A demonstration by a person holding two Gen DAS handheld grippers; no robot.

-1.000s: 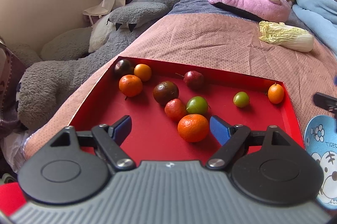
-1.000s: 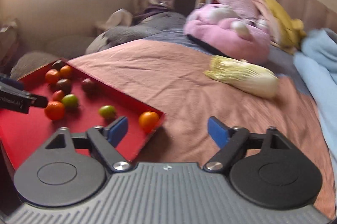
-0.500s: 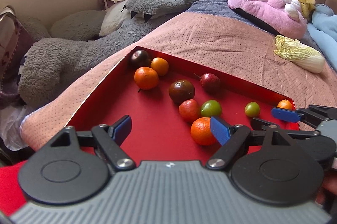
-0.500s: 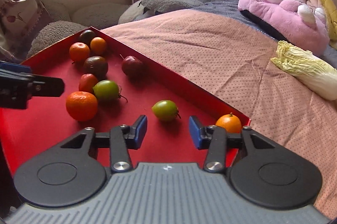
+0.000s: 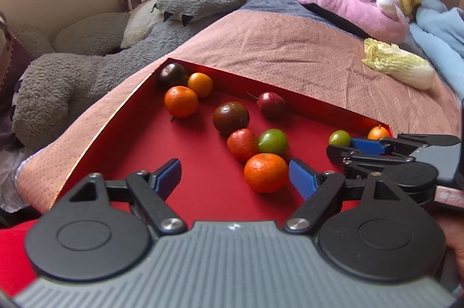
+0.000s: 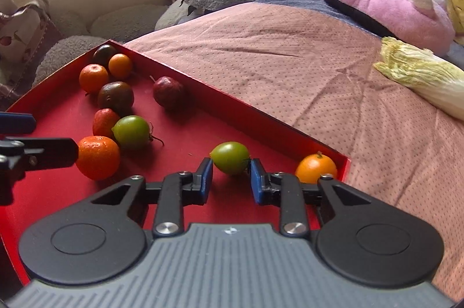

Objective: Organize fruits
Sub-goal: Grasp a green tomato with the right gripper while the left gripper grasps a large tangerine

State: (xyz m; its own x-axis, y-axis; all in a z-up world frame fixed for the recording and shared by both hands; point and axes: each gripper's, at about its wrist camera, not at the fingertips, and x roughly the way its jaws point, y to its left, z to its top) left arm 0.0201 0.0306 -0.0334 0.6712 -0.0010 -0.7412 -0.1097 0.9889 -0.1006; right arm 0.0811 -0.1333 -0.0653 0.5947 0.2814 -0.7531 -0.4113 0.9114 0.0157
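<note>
Little of the sorting appears done: nine fruits are scattered loose in the red tray [image 6: 261, 121] on the bed [image 6: 304, 70], unsorted by kind or colour. The right hand-held gripper [image 6: 231, 177] is seen half-closed around a green fruit [image 6: 230, 158], the pads just beside it, contact uncertain. The left hand-held gripper [image 5: 234, 176] is held spread wide near a large orange [image 5: 265, 172], nothing grasped. All grouping is judged outstanding.

Black tool [image 6: 231, 177], blue pads [image 6: 206, 174], silver screws.
</note>
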